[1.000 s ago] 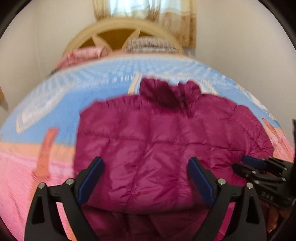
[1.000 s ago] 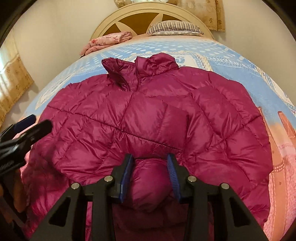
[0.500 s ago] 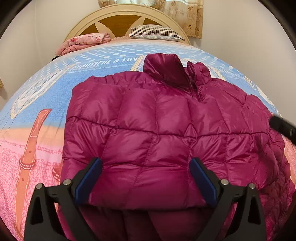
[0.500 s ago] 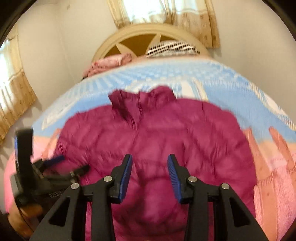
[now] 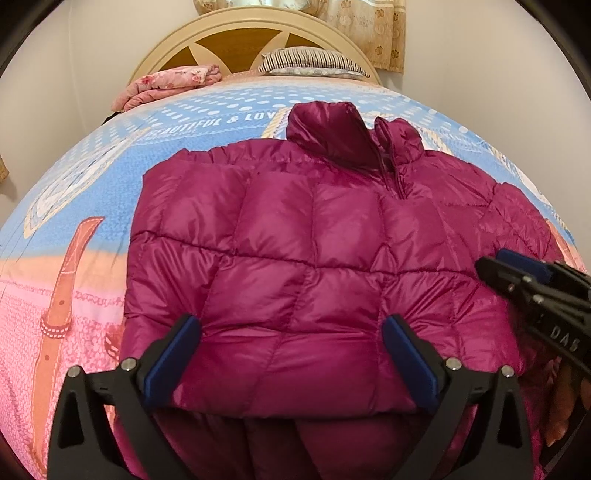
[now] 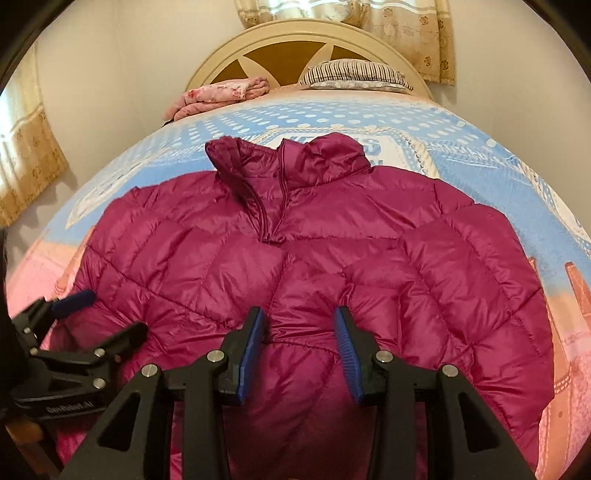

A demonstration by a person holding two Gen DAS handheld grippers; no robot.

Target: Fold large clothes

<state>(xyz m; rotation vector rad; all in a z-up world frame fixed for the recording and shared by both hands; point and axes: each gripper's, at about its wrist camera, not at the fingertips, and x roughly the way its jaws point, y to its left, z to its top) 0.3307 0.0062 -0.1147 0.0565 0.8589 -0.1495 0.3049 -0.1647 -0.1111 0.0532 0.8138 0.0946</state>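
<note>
Spreading across both views: a bed [image 5: 110, 177] under a blue, pink and orange printed cover, backed by a cream arched headboard [image 5: 255, 33] and patterned curtains [image 6: 424, 33]. Resting at the far end, from left to right: a folded pink floral blanket [image 5: 166, 85], then a striped pillow [image 5: 310, 62]. Lying across the middle of the cover: a magenta quilted puffer jacket [image 5: 295, 240], collar pointing toward the headboard, zip partly undone at the neck, left side already folded inward to a straight edge, hem draping toward the cameras.

Hovering over the jacket's near hem at left: the left gripper [image 5: 291, 354], blue-padded fingers [image 5: 173, 354] standing wide apart, gripping nothing, fabric passing beneath them. Showing again at the left edge of the right wrist view [image 6: 99, 314], fingers likewise parted.

Sitting at right, near the jacket's lower middle: the right gripper [image 6: 299, 347], fingers [image 6: 347, 350] spread partway with a puffed bulge of jacket rising between them; hard to say whether the pads are touching cloth, but not pinching it. Reaching in from the right edge of the left wrist view [image 5: 502, 266], over the jacket's right side.
</note>
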